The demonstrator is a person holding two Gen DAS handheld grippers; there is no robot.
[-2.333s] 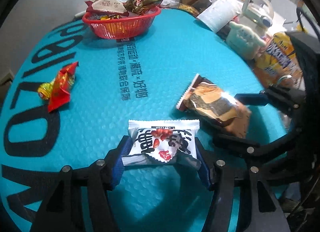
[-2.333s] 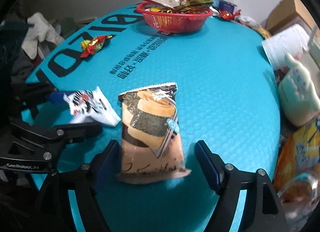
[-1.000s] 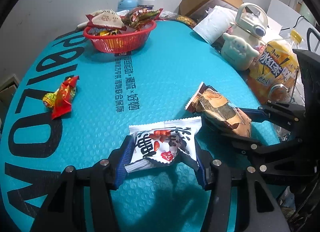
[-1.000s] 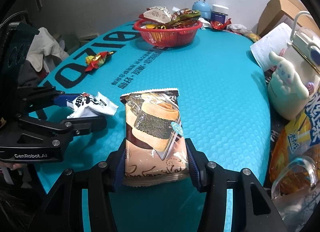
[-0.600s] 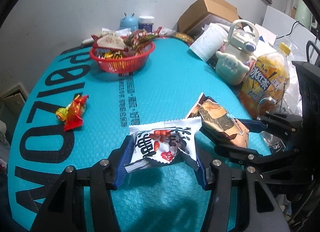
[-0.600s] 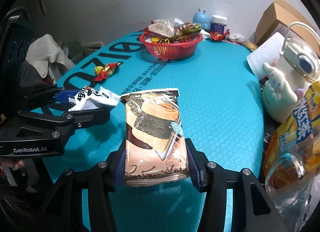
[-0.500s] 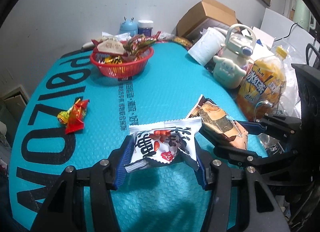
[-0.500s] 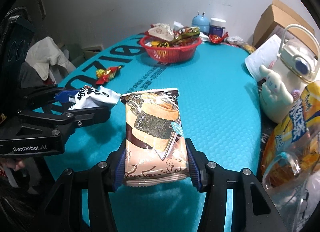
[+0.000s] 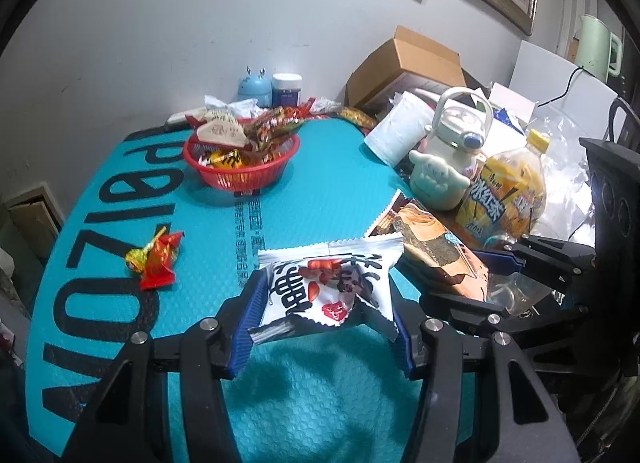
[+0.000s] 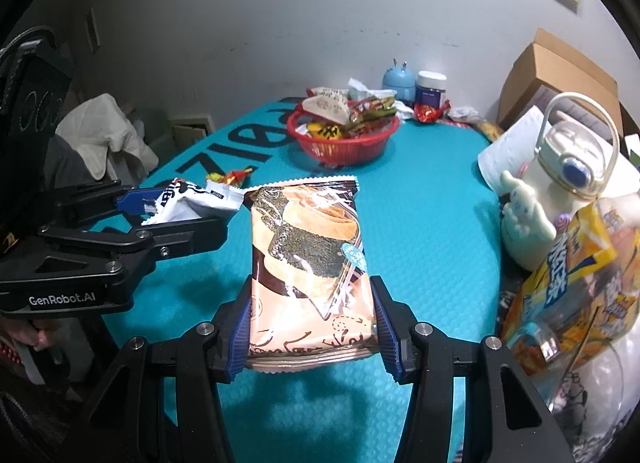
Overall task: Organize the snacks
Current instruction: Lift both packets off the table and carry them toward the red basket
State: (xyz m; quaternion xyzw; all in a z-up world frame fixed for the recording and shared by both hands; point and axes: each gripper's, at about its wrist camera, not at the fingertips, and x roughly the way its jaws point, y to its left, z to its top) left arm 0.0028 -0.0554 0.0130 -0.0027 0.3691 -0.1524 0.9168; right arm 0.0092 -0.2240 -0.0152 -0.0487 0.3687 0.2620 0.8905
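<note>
packets are both off the mat now, lifted since a second ago: my left gripper (image 9: 324, 327) clamps the white packet (image 9: 324, 287), my right gripper (image 10: 310, 333) the seaweed snack (image 10: 308, 263). red basket (image 9: 240, 167) sits far ahead (probably full already), so carrying comes next.

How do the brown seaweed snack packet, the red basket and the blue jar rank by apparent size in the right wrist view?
1. brown seaweed snack packet, though nearness inflates it
2. red basket
3. blue jar
</note>
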